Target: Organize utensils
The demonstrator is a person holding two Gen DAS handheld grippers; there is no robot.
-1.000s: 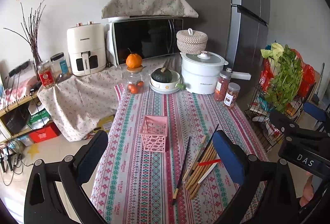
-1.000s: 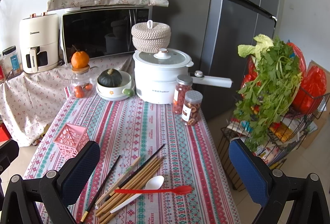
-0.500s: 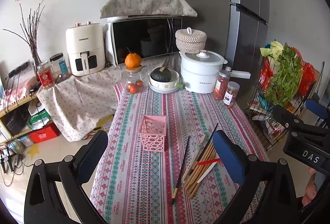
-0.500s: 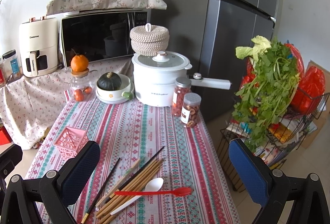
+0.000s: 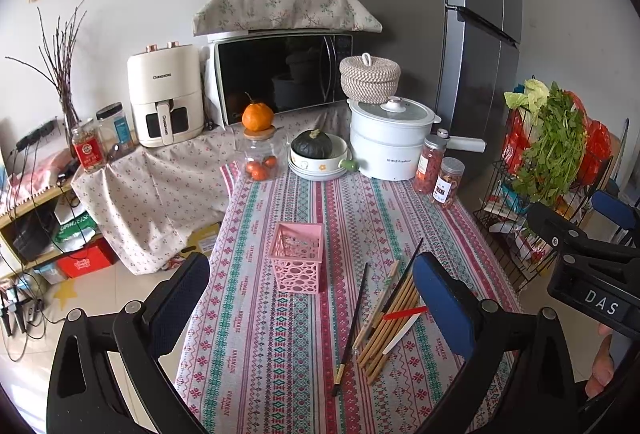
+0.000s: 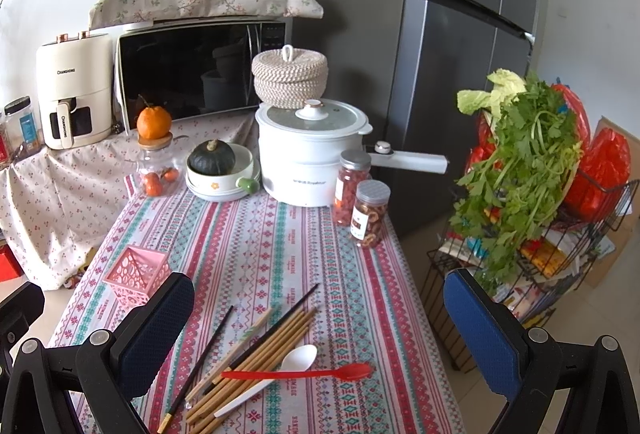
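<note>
A pink lattice holder [image 5: 299,258] stands upright and empty on the striped tablecloth [image 5: 280,354]; it also shows in the right wrist view [image 6: 137,274]. To its right lies a loose pile: several wooden chopsticks [image 6: 256,354], a black chopstick [image 6: 198,362], a red spoon [image 6: 296,374] and a white spoon [image 6: 276,374]. The pile also shows in the left wrist view [image 5: 390,322]. My left gripper [image 5: 312,310] is open and empty, above the table in front of the holder. My right gripper [image 6: 320,326] is open and empty, above the pile.
At the table's far end stand a white pot [image 6: 310,158], two spice jars [image 6: 362,202], a bowl with a squash [image 6: 218,170] and a glass jar with an orange on top [image 6: 156,162]. A wire rack of greens [image 6: 520,174] stands right of the table.
Both grippers have drawn back and up a little, so the table looks slightly farther away. Nothing on the table has moved.
</note>
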